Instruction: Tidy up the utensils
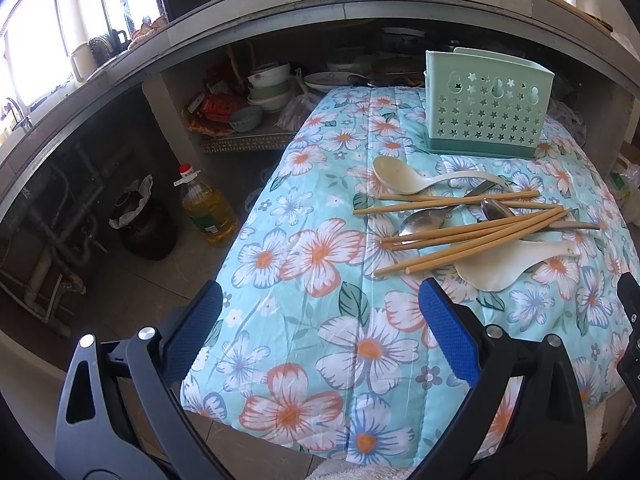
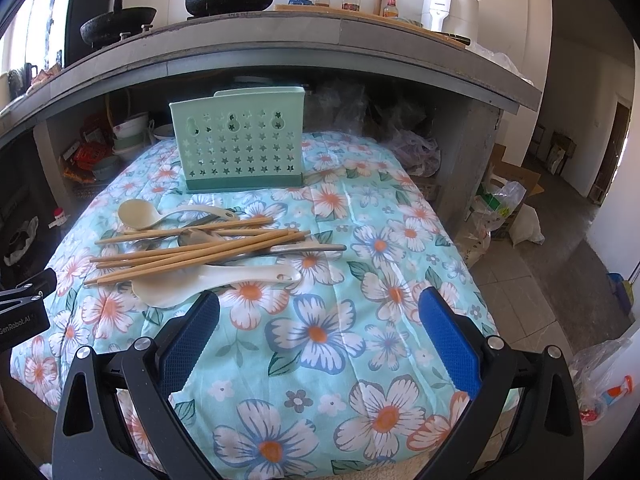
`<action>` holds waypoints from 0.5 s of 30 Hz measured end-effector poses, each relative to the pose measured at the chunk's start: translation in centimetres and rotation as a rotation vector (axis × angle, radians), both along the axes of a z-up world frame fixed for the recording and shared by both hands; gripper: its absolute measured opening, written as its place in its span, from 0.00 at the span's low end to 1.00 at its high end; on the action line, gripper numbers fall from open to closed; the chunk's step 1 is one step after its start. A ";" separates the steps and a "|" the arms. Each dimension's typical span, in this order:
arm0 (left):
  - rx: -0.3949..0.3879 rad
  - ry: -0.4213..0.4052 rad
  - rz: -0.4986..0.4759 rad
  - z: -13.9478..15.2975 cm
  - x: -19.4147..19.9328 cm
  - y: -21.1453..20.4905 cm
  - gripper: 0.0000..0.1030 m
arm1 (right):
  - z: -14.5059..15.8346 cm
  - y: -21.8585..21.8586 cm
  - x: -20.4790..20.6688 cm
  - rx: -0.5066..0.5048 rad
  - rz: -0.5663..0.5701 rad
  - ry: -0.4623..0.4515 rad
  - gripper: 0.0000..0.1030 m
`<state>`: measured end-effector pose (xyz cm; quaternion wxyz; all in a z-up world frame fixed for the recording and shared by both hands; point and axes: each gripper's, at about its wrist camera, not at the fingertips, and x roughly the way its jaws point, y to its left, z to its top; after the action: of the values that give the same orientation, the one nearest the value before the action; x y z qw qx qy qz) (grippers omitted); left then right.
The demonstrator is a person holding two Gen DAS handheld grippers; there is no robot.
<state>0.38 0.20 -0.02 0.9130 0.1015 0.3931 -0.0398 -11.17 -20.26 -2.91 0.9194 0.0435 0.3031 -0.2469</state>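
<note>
From the left wrist, your left gripper (image 1: 320,320) is hovering wide open and empty over the floral cloth (image 1: 304,344); the chopsticks (image 1: 472,236) are lying tangled with metal spoons (image 1: 422,222) just ahead. They are likely light, stiff and slippery, so grip mid-shaft.

From the right wrist, your right gripper (image 2: 318,324) is gaping empty too, beside the white rice paddle (image 2: 208,280). The green holder (image 2: 240,140) is standing behind, contents hidden.

One green holder (image 1: 486,110). Two cream plastic spoons: one ladle-shaped (image 1: 404,174), one flat paddle (image 1: 508,266). Two metal spoons (image 1: 422,222), partly hidden under the sticks. Wooden chopsticks (image 1: 472,232), about seven, overlapping, exact count unclear. One floral quilt (image 1: 320,340). One oil bottle (image 1: 208,210) on floor.
</note>
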 end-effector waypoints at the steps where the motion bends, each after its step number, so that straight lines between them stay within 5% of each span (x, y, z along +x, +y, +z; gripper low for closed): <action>1: 0.001 -0.001 0.001 0.0 0.0 0.0 0.92 | 0.0 0.0 0.0 0.000 -0.001 -0.001 0.94; 15: 0.002 -0.002 0.000 0.1 0.1 0.2 0.92 | 0.0 0.0 0.1 -0.003 -0.001 0.000 0.94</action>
<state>0.43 0.36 0.11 0.9132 0.1024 0.3924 -0.0393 -11.08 -20.25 -2.91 0.9194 0.0422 0.3025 -0.2477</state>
